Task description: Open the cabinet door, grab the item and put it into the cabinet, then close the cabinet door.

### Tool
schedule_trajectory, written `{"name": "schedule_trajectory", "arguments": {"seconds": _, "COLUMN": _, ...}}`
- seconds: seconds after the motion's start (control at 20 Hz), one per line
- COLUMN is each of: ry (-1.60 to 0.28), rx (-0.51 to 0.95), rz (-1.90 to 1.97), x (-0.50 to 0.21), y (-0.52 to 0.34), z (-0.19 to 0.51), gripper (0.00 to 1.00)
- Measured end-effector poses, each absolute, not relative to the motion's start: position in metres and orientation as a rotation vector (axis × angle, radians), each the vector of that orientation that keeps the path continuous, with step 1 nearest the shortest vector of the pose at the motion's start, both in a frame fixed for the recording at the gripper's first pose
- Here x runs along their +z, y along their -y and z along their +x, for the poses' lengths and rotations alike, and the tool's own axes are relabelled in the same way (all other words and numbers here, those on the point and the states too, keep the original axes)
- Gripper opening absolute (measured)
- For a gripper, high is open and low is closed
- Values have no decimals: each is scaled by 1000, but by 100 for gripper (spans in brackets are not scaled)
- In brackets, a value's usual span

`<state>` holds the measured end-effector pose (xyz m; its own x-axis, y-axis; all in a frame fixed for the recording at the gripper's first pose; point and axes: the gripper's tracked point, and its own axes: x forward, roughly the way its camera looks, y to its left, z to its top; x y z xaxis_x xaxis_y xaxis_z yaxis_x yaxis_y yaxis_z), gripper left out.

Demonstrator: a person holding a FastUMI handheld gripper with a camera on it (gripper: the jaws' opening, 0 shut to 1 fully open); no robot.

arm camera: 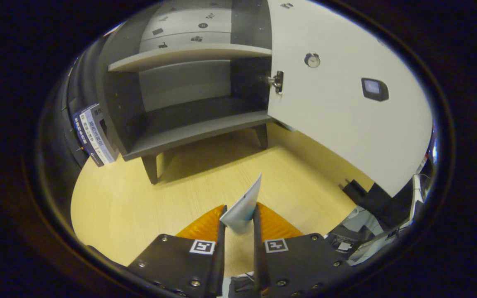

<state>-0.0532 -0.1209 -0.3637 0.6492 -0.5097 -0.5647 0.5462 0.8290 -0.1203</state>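
Here, in the gripper view, the gripper (238,217) has its two fingers (221,231) drawn close together and clamped on a thin, flat white item (244,205), a card-like or small boxy piece seen nearly edge-on. The item sits between the fingers, pinched near its lower end, and its upper corner rises past the fingertips and leans a little to the right. Both fingers press on its faces, so the grasp looks firm.

Beyond the fingers lies a pale wooden table (131,198). Farther off on it stands a small grey cabinet (180,103) on short legs. Its white door (346,103) is swung wide open to the right, hinged at the cabinet's right side, where a metal hinge (276,80) shows. On the inner face of the door are a round fitting (312,60) and a small dark square piece (374,89).

Inside, the cabinet has an upper shelf (189,56) and a bottom board (193,130); both look bare. The held item is well apart from the cabinet, near the viewer's side of the table, roughly in line with the cabinet's right leg.

To the left of the cabinet, a printed box or booklet (93,134) leans against its outer side. At the far right, past the table, some dark clutter is too blurred to tell.
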Motion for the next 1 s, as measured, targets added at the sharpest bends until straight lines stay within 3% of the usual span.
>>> {"name": "schedule_trajectory", "arguments": {"seconds": 1.0, "ry": -335, "rx": -584, "rz": -120, "x": -144, "y": 114, "z": 90, "gripper": 29}}
